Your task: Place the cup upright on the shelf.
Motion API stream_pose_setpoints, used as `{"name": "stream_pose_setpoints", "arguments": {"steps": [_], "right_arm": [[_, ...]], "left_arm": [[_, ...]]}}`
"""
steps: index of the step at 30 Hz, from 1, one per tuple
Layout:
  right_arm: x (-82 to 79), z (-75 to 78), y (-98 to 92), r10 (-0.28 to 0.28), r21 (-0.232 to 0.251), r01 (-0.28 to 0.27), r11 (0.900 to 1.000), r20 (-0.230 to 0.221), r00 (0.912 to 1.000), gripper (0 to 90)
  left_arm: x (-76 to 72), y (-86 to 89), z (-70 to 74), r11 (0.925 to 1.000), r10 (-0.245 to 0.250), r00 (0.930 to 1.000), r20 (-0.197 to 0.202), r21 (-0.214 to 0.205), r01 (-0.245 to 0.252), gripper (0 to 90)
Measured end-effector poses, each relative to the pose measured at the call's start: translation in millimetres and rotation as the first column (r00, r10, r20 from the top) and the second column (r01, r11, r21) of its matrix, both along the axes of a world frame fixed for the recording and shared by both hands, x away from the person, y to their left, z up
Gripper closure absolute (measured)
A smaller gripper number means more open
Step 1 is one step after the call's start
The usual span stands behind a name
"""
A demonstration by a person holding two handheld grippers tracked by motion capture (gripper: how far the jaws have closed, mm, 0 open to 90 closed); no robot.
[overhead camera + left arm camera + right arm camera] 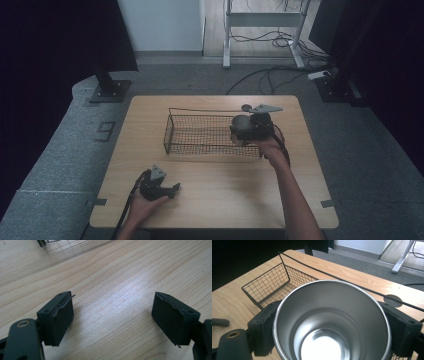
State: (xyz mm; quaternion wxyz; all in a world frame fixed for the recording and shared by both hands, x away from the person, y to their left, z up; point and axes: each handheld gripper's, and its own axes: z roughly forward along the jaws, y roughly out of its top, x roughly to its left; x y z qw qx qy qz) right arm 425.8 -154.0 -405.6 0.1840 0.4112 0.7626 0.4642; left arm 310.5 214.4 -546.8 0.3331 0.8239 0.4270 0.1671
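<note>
A shiny metal cup with an open, empty mouth sits between the two black jaws of my right gripper, which is shut on its sides. In the high view the cup and right gripper hang over the right end of a black wire basket in the middle of the wooden table. The basket stretches away behind the cup. My left gripper rests low at the table's front left. Its jaws stand wide apart over bare wood, so the left gripper is open with nothing in it.
A round cable hole lies in the tabletop behind the basket's right end. Beyond the table are grey carpet, a white desk frame with cables, and dark curtains on both sides.
</note>
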Motion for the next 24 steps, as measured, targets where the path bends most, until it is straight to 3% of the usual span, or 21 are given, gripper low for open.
{"name": "stream_pose_setpoints", "arguments": {"steps": [24], "right_arm": [[37.9,-7.7,3.3,-0.025,-0.007,0.024,0.9997,-0.03,0.9993,13.4]], "left_arm": [[0.0,0.0,0.0,1.0,0.0,1.0,0.0,0.0,0.0,17.6]]}}
